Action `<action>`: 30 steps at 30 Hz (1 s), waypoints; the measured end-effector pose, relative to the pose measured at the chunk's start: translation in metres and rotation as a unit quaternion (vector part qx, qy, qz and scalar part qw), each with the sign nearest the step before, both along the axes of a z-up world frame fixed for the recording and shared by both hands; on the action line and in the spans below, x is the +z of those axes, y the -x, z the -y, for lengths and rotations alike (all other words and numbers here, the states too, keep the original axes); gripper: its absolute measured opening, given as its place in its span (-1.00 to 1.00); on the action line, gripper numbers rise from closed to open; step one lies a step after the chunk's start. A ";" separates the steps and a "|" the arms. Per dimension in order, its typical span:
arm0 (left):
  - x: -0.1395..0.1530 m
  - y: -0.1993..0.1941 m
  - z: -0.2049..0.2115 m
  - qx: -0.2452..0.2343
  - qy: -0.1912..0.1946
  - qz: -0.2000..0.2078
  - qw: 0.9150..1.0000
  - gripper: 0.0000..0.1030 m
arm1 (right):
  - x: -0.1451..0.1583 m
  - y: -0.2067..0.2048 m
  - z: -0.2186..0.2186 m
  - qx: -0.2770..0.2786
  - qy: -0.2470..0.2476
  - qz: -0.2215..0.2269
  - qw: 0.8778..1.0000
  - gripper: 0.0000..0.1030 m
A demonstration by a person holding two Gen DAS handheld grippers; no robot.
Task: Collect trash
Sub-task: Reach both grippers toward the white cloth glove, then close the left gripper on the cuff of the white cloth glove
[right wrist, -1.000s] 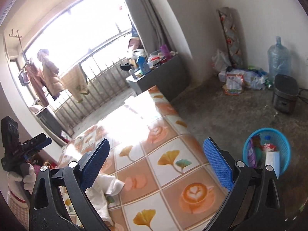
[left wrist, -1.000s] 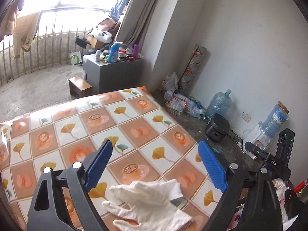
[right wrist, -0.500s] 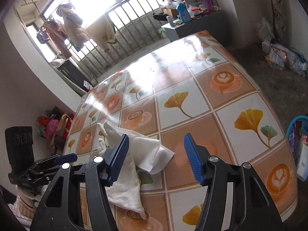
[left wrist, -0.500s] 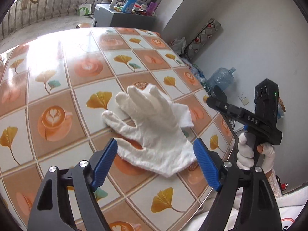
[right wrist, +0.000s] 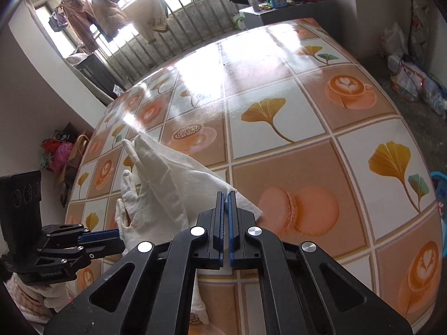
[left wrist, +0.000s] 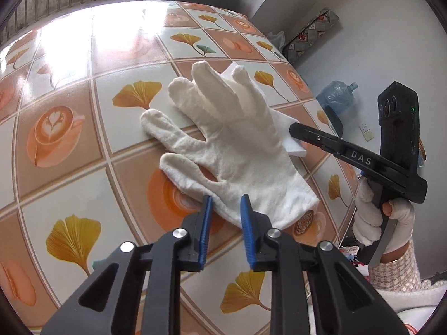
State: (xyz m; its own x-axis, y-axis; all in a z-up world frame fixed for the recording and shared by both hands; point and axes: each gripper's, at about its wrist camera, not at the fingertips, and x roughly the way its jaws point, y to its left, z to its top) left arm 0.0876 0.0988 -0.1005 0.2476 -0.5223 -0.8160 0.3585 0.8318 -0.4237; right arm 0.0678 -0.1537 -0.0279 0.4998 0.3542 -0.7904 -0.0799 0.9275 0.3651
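Observation:
A white cloth glove (left wrist: pixel 234 145) lies flat on the patterned tablecloth (left wrist: pixel 83 128), on top of a white tissue (left wrist: pixel 290 136). My left gripper (left wrist: pixel 223 203) is nearly shut, its blue pads pinching the glove's cuff edge. My right gripper (right wrist: pixel 225 198) is shut on the tissue (right wrist: pixel 240 201) at its corner next to the glove (right wrist: pixel 156 184). The right gripper also shows in the left wrist view (left wrist: pixel 296 129) at the tissue. The left gripper shows in the right wrist view (right wrist: pixel 111 238) at the glove's lower edge.
A blue basket (right wrist: pixel 440 192) stands on the floor past the table's right edge. A water jug (left wrist: pixel 335 97) and bags lie by the wall. A grey cabinet (right wrist: pixel 285 14) with bottles stands beyond the table's far end.
Both grippers have come down to the table and closed: the left on the glove's cuff, the right on the tissue corner. The glove's fingers have lifted slightly.

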 end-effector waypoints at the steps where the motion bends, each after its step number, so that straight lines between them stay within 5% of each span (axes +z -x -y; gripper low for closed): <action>1: -0.001 -0.003 0.004 -0.006 -0.005 0.005 1.000 -0.78 | 0.002 0.003 0.004 -0.006 -0.001 0.003 1.000 -1.00; 11: 0.019 -0.044 0.045 -0.062 -0.017 0.069 0.996 -0.92 | 0.028 0.052 0.070 -0.123 -0.006 0.027 0.992 -1.00; 17: 0.024 -0.063 0.064 -0.060 -0.076 0.134 0.986 -0.91 | 0.019 0.082 0.096 -0.179 -0.007 0.011 0.984 -1.00; 22: 0.030 -0.063 0.063 -0.044 -0.077 0.138 0.986 -0.32 | 0.003 0.077 0.095 -0.189 -0.017 -0.009 0.982 -0.97; 25: 0.045 -0.055 0.060 -0.028 -0.064 0.176 0.982 -0.28 | 0.005 0.075 0.097 -0.189 -0.019 -0.008 0.982 -0.88; 27: 0.049 -0.048 0.067 -0.045 -0.055 0.183 0.980 -0.28 | 0.007 0.075 0.100 -0.193 -0.018 -0.008 0.981 -0.33; 30: 0.041 -0.036 0.090 -0.109 -0.055 0.165 0.979 -0.27 | 0.007 0.077 0.100 -0.196 -0.013 -0.006 0.981 -0.23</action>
